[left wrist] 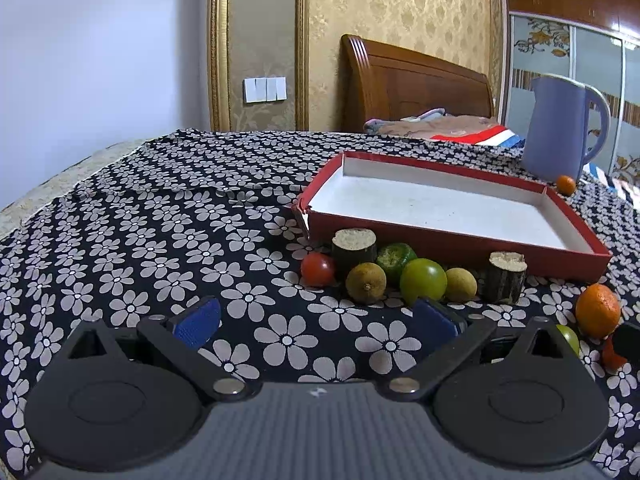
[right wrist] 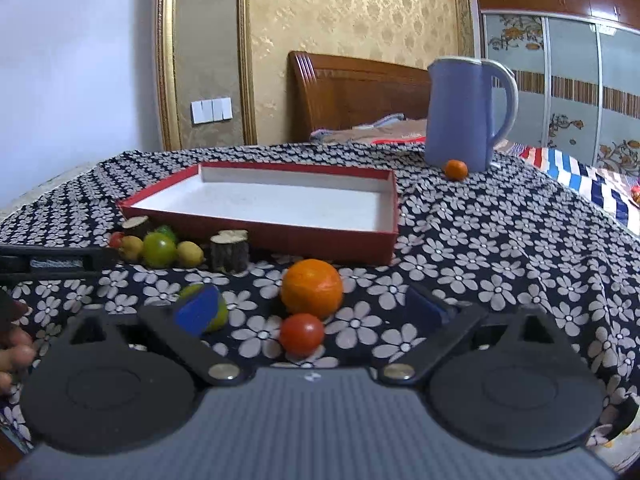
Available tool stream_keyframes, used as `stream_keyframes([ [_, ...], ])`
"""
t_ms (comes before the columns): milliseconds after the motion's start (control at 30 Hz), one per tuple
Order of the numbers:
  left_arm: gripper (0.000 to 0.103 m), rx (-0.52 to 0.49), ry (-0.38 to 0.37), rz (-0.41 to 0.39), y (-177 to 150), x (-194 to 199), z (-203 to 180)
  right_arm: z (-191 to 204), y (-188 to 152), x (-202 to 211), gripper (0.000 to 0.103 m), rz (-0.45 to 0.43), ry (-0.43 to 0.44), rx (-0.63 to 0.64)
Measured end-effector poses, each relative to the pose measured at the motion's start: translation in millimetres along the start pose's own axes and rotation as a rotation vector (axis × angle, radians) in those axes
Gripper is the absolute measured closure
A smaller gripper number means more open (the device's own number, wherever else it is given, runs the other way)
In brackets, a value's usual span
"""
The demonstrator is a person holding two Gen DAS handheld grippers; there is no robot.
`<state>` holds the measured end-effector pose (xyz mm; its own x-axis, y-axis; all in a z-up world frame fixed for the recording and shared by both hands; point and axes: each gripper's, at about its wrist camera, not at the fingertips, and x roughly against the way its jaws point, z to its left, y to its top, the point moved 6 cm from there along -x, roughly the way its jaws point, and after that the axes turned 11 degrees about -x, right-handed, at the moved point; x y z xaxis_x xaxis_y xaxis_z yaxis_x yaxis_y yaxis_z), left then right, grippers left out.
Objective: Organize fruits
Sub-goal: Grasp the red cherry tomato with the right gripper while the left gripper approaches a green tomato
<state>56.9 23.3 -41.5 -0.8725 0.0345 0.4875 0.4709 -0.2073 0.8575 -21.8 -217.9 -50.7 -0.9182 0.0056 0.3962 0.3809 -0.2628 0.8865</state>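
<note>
A shallow red box point(left wrist: 460, 242) with a white inside stands on the flowered cloth; it also shows in the right wrist view point(right wrist: 320, 240). Before it lie a red tomato point(left wrist: 317, 269), a brown-green fruit point(left wrist: 365, 282), a dark green lime point(left wrist: 396, 258), a green tomato point(left wrist: 423, 281) and a yellow fruit point(left wrist: 461, 284). My left gripper point(left wrist: 316, 322) is open, just short of them. My right gripper point(right wrist: 310, 310) is open around an orange point(right wrist: 312, 288) and a red tomato point(right wrist: 301, 334), touching neither. A yellow-green fruit point(right wrist: 220, 314) sits behind its left finger.
Two short log pieces point(left wrist: 354, 250) point(left wrist: 505, 276) stand among the fruit. A blue jug point(right wrist: 466, 114) stands behind the box with a small orange point(right wrist: 456, 169) at its foot. A bed with a wooden headboard point(left wrist: 416, 84) lies beyond the table. The left gripper's body point(right wrist: 56, 262) shows at the left.
</note>
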Motion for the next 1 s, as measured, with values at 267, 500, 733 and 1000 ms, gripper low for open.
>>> stream_keyframes([
  [267, 0.0, -0.03, -0.007, -0.016, 2, -1, -6, 2, -4, -12, 0.027, 0.047, 0.031, 0.013],
  [500, 0.0, -0.045, -0.045, -0.077, 7, 10, -14, 2, -14, -26, 0.077, 0.1, 0.027, -0.007],
  [733, 0.0, -0.106, -0.09, -0.085, 10, 14, -38, -4, -11, -19, 0.077, 0.067, 0.037, -0.035],
  [1000, 0.0, -0.189, -0.175, -0.108, 15, 20, -78, -13, -4, -12, 0.077, 0.029, 0.009, -0.036],
])
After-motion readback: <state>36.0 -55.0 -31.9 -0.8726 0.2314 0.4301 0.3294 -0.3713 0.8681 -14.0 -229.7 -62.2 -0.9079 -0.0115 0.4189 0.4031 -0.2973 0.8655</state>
